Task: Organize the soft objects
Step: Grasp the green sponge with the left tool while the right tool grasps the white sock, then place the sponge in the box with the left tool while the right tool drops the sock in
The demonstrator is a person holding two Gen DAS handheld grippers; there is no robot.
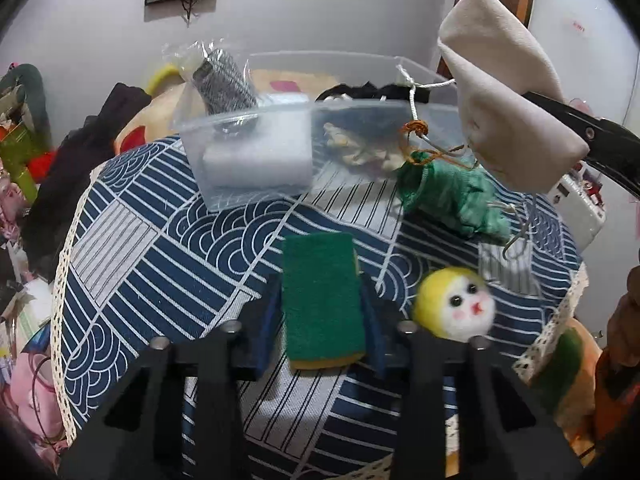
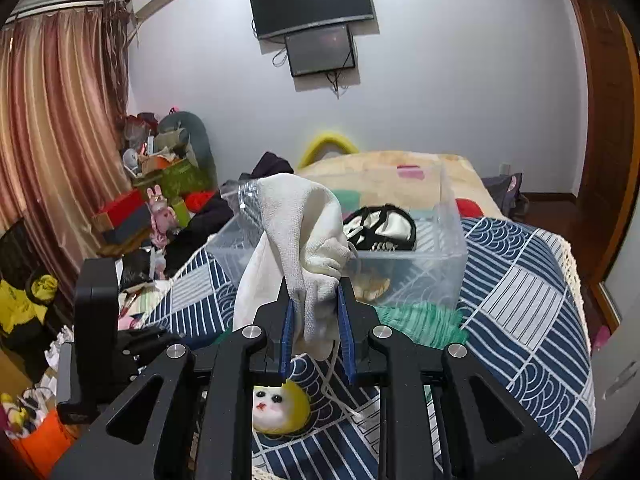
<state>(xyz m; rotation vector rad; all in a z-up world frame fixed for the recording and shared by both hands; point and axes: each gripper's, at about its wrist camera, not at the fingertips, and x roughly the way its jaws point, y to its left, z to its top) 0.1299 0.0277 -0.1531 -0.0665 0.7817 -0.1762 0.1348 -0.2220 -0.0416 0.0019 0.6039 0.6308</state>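
Observation:
My left gripper (image 1: 322,300) is shut on a green and yellow sponge (image 1: 322,304), low over the table. My right gripper (image 2: 316,312) is shut on a white cloth (image 2: 300,248) and holds it in the air in front of the clear plastic bin (image 2: 452,216); the cloth also shows at the upper right of the left wrist view (image 1: 508,92). The bin (image 1: 256,120) holds a white foam block (image 1: 260,152), a black-and-white bundle (image 1: 224,80) and dark fabric items. A green knitted pouch (image 1: 452,192) and a yellow plush head (image 1: 456,304) lie on the table.
The table has a blue patterned cloth (image 1: 180,248) with lace edges. A bed (image 2: 400,168), piled boxes and bags (image 2: 160,184) and a curtain (image 2: 52,140) stand behind and to the left. A wooden door (image 2: 608,120) is at the right.

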